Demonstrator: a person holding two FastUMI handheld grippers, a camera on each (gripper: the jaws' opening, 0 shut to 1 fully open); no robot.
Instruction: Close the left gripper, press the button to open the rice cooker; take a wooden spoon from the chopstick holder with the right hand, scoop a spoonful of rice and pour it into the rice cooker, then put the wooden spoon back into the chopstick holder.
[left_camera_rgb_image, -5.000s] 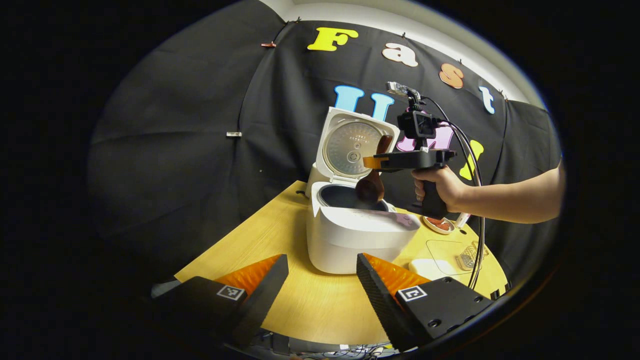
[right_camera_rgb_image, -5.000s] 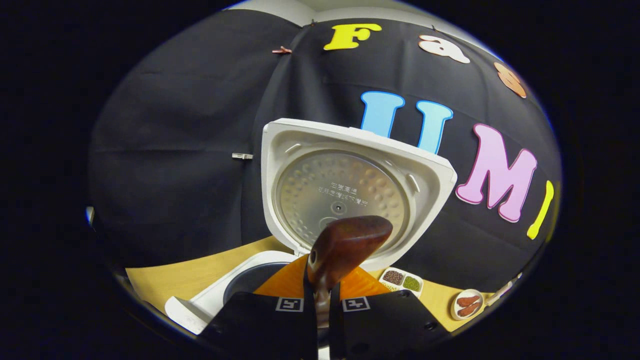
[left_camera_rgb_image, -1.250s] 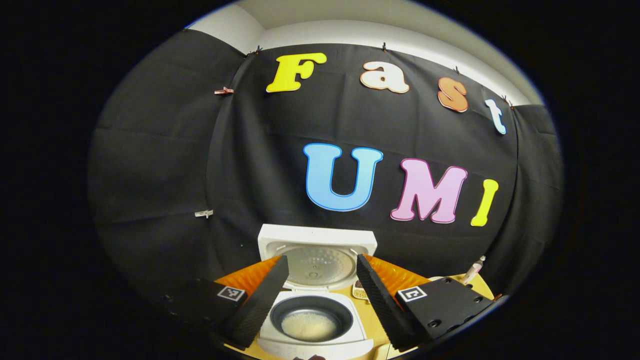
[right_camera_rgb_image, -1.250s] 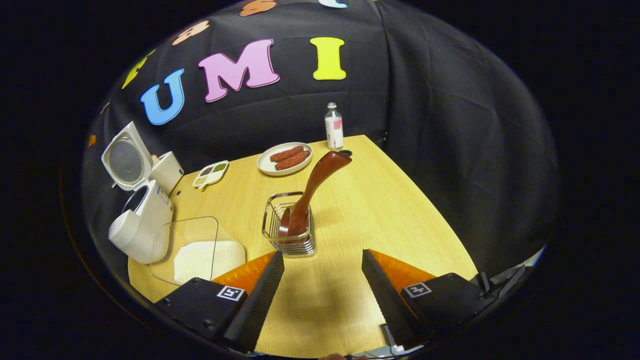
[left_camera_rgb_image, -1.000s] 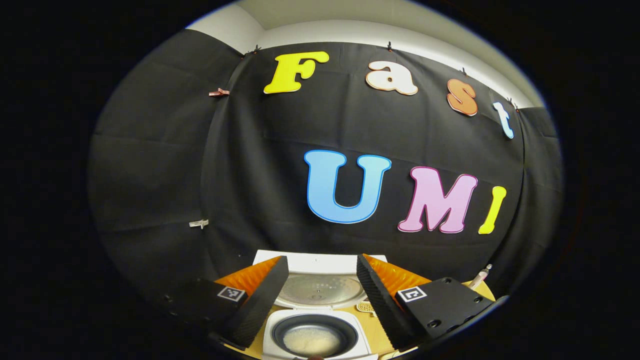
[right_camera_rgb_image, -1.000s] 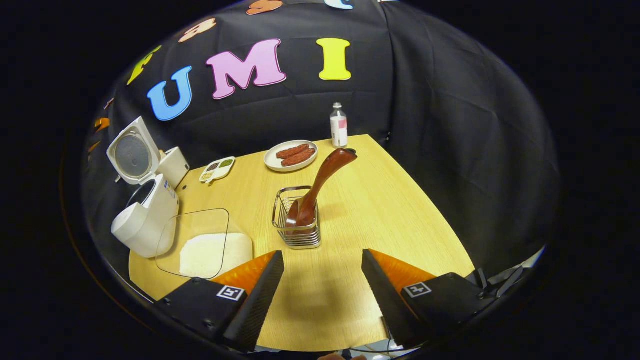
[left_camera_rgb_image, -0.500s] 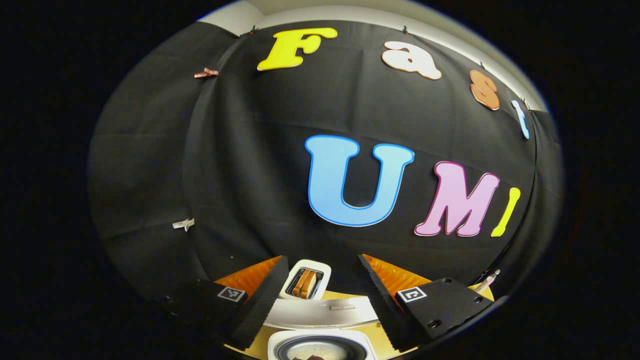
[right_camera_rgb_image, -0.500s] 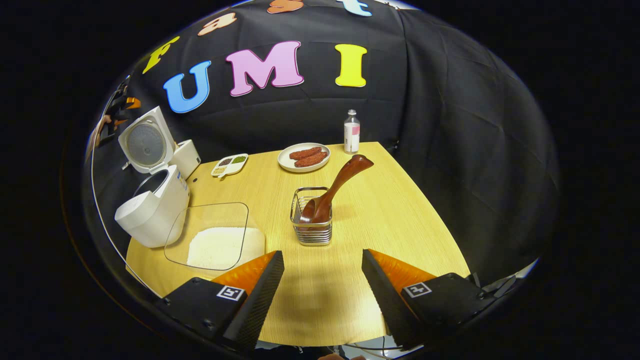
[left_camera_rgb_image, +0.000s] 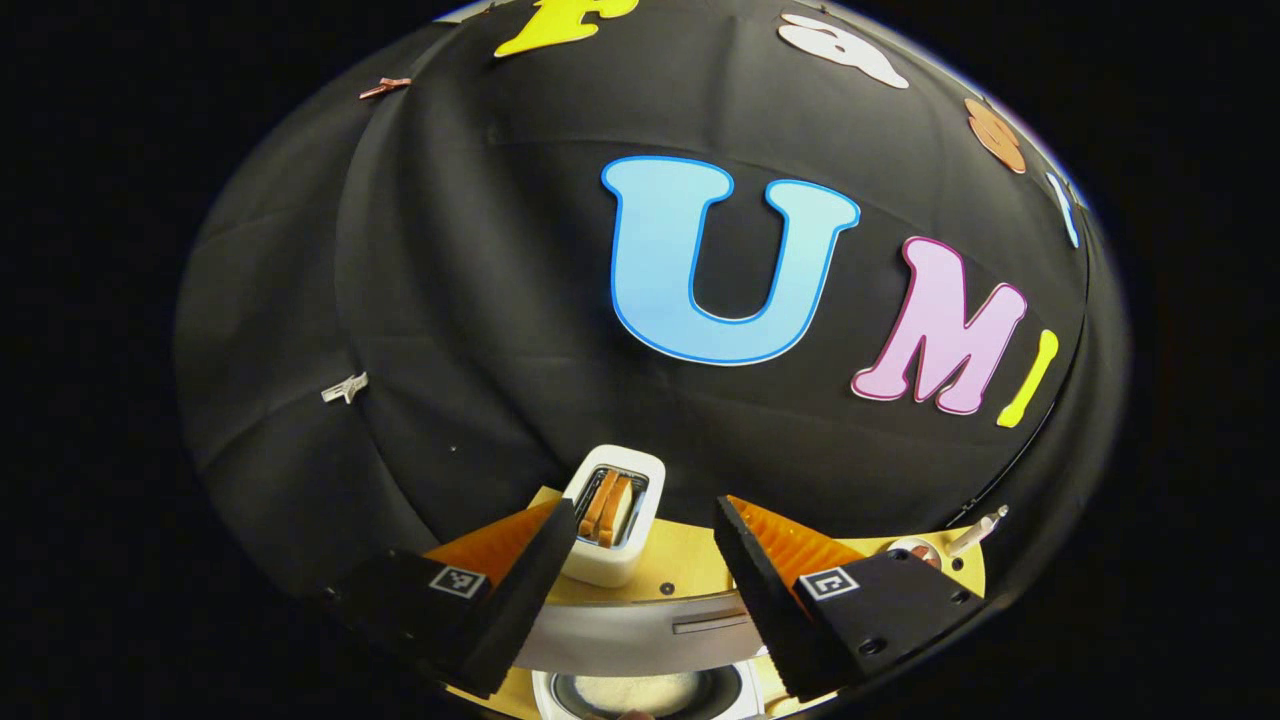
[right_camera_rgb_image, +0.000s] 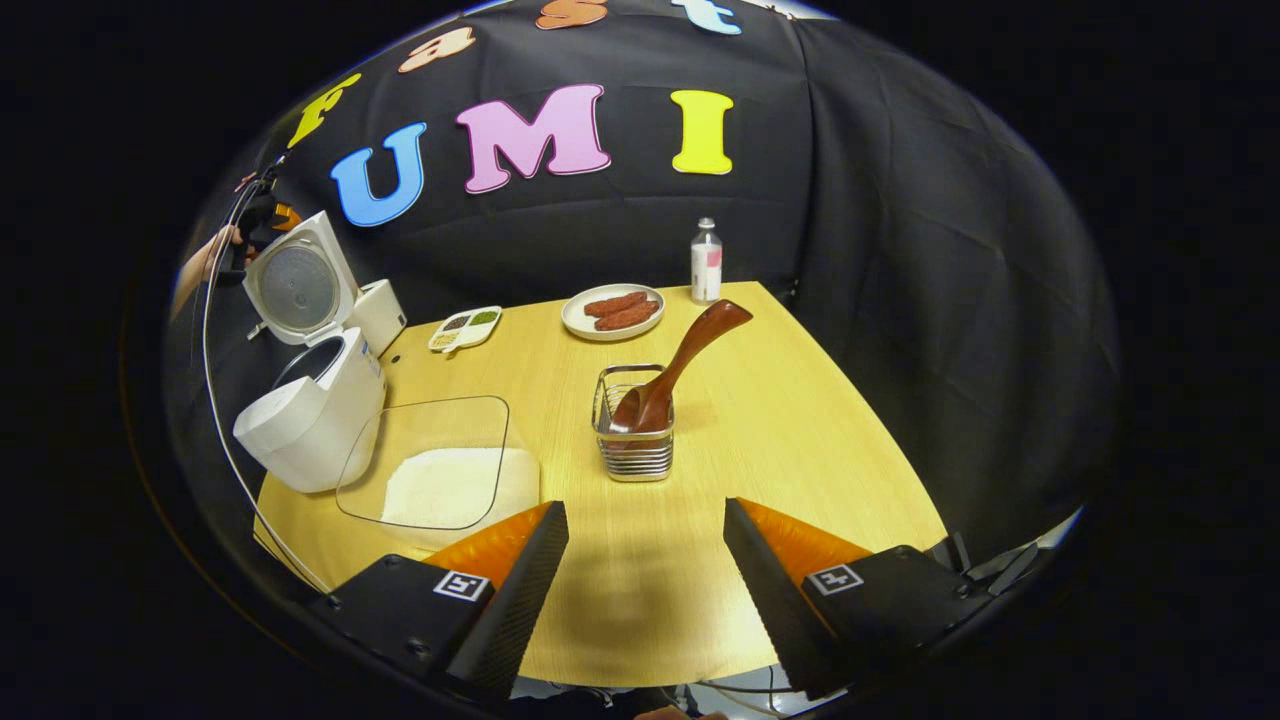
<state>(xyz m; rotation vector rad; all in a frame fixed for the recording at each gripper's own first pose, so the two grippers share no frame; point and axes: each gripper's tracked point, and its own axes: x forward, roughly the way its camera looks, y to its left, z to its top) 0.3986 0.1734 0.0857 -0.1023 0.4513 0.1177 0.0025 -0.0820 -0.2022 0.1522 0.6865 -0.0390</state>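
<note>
- Wooden spoon (right_camera_rgb_image: 672, 376) stands bowl-down in the wire chopstick holder (right_camera_rgb_image: 634, 430) near the middle of the table (right_camera_rgb_image: 800, 440), its handle leaning up and away toward the far right corner
- It looks stiff and light, smooth and probably a bit slick where polished; I'd say the handle's upper part, clear of the wire rim, is the place to pinch it
- The holder itself seems light enough to tip if the spoon is dragged sideways, so a straight lift would be wiser
- Right gripper (right_camera_rgb_image: 645, 580) hangs over the near table edge, fingers spread wide, holding nothing and touching nothing, well apart from the holder
- Left gripper (left_camera_rgb_image: 645, 575) is also spread and empty, poised above the rice cooker (right_camera_rgb_image: 310, 410); its fingers straddle the lid's upper edge (left_camera_rgb_image: 640, 625) without clearly touching it, though contact is hard to judge
- The cooker stands open at the table's left with rice in the pot (left_camera_rgb_image: 645, 692)
- The glass dish of rice (right_camera_rgb_image: 440, 480) sits just beside it, so the task reads as done
</note>
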